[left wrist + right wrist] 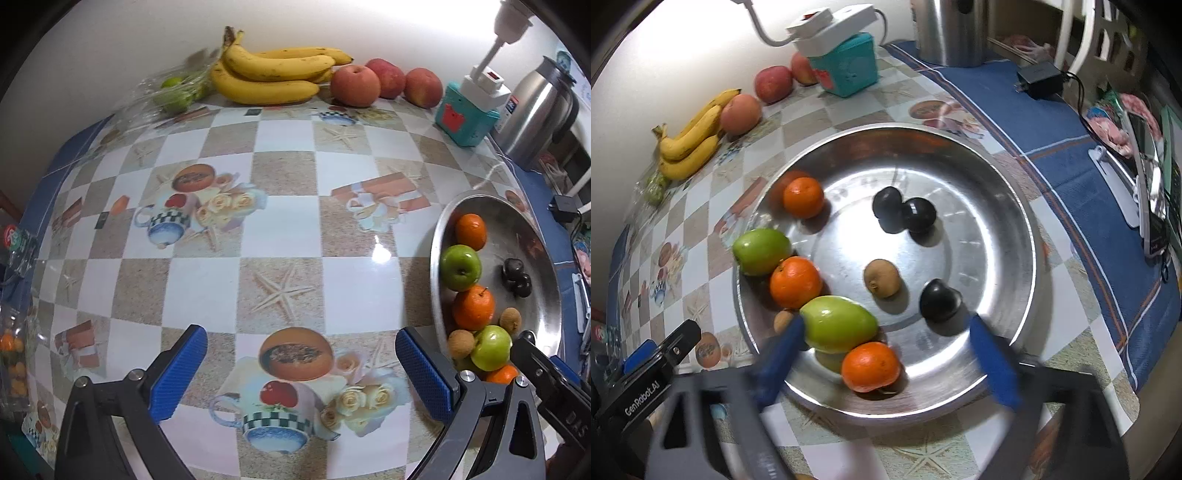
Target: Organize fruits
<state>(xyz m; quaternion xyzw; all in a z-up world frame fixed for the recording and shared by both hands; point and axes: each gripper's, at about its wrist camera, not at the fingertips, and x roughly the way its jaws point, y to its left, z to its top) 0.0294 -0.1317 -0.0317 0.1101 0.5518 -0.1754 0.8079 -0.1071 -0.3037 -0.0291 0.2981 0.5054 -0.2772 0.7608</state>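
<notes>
A: Your right gripper hangs wide and empty over the steel plate; the left gripper is wide too, over bare tablecloth.

B: And the risk?

A: Round fruit. Nudge the near green apple and it may roll on the slick metal. Bananas wait at the far wall.

I work in a home kitchen or dining corner — a patterned oilcloth table, steel thermos jug, bananas against the wall.
</notes>
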